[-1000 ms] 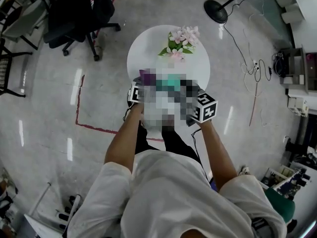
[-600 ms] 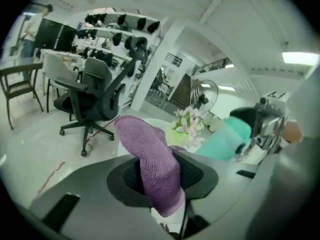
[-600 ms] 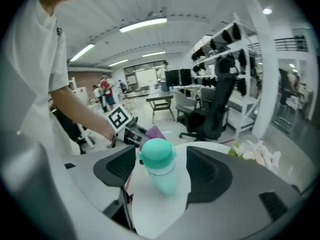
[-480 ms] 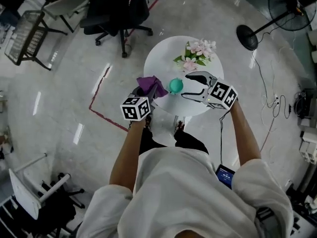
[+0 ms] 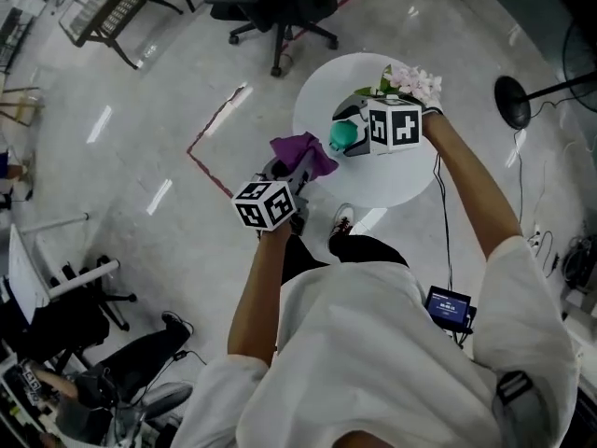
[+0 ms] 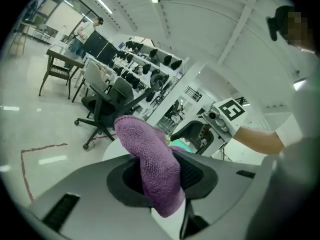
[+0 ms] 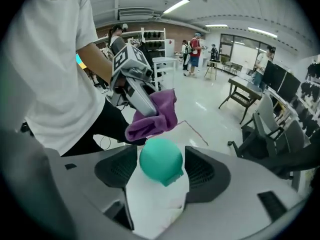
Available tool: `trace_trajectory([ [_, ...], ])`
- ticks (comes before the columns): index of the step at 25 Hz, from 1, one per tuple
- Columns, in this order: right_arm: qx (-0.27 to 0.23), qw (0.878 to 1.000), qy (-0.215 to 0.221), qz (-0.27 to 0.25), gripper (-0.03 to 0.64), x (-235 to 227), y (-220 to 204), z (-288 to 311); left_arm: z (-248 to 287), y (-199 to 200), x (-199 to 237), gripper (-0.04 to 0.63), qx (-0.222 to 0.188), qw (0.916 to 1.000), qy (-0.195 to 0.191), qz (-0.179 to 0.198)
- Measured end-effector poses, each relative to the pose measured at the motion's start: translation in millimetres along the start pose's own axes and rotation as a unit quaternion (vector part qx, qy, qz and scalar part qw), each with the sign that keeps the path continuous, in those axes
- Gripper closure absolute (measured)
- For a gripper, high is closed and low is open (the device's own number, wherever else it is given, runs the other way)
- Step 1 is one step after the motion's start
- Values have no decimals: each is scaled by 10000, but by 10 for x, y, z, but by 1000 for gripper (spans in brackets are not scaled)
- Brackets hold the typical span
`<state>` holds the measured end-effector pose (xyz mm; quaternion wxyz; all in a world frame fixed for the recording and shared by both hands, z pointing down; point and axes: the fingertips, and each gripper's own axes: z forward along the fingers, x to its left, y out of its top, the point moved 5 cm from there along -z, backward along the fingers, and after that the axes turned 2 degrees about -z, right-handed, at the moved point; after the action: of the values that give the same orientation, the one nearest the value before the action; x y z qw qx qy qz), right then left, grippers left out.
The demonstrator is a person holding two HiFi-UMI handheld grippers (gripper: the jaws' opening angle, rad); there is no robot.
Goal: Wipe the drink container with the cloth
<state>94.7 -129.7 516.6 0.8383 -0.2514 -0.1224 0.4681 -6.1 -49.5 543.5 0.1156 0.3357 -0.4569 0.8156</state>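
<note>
Our right gripper (image 7: 161, 176) is clamped on the drink container (image 7: 158, 200), and its jaws have just closed in a little. The pads sit on the white body below the teal cap (image 7: 160, 160). In the head view the container sits upper centre-right, over the round table (image 5: 392, 180). We judge it light, hard and smooth, so it may slip or twist; the straight body is the place to hold. Our left gripper (image 6: 162, 176) pinches the purple cloth (image 6: 150, 154), just left of the container. The cloth looks soft and limp, and its free end flops past the jaws, ready for wiping.

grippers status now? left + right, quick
Left gripper: closed on the purple cloth.
Right gripper: holding the drink container; its jaws have just been closing on it.
</note>
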Motion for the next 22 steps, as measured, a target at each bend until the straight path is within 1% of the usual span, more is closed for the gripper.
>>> trace_trajectory([
  [2,-57,9999,84,49,330,1,44,33,47,-41,-78,459,-121,9999,-19,-79],
  [5,-324,9990,12,317,330,15,89,29,144,-82,-124,459,-175,9998,39,-59],
  [8,-605,9943,-306,822,330,-21,86,13,193,-52,-87,460,-295,9995,96,-101],
  [11,-796,9820,-796,1520,330,-37,23,-23,275,2,-45,460,-280,9996,-54,-90],
  [13,-897,9674,-1195,2043,330,-25,-2,-42,340,41,0,460,-166,9997,-197,-17],
  [17,-1064,9281,-1985,2966,330,-15,18,-31,475,110,189,462,272,9986,-399,207],
  [19,-1120,9059,-2333,3352,330,8,29,-26,583,122,261,465,586,9959,-606,333],
  [22,-1126,8713,-2841,3840,330,36,29,-17,768,131,332,466,1033,9878,-1020,568],
])
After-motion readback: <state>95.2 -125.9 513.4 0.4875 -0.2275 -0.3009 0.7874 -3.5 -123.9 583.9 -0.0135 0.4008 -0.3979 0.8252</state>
